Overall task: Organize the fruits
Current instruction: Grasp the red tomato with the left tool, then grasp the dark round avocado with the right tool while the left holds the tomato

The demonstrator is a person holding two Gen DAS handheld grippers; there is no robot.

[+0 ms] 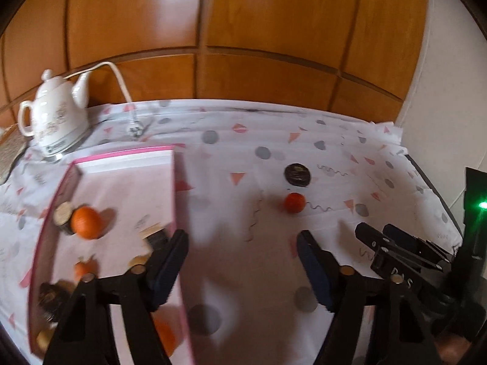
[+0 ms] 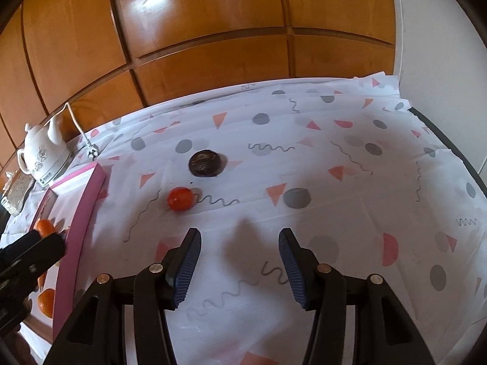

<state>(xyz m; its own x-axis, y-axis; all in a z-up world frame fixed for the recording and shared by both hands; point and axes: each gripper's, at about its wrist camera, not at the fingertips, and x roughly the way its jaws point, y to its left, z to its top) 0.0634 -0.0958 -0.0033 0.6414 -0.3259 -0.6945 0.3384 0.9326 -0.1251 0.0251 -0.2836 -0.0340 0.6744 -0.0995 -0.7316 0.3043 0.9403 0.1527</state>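
Note:
A small red-orange fruit point(image 1: 294, 203) point(image 2: 180, 199) lies on the patterned tablecloth, with a dark round fruit point(image 1: 297, 175) point(image 2: 204, 163) just behind it. At the left stands a pink-walled box point(image 1: 176, 188) point(image 2: 88, 213) holding an orange point(image 1: 86, 222), more oranges and several dark round pieces. My left gripper point(image 1: 243, 261) is open and empty, its left finger in front of the box's right wall. My right gripper point(image 2: 240, 255) is open with only cloth between its pads, short of the small fruit and to its right. Each gripper shows at the edge of the other's view.
A white ceramic kettle point(image 1: 54, 118) point(image 2: 42, 155) with a white cord stands at the back left, beside the box. Wooden panelling runs behind the table. The cloth-covered table ends at a dark edge point(image 2: 450, 149) on the right, next to a white wall.

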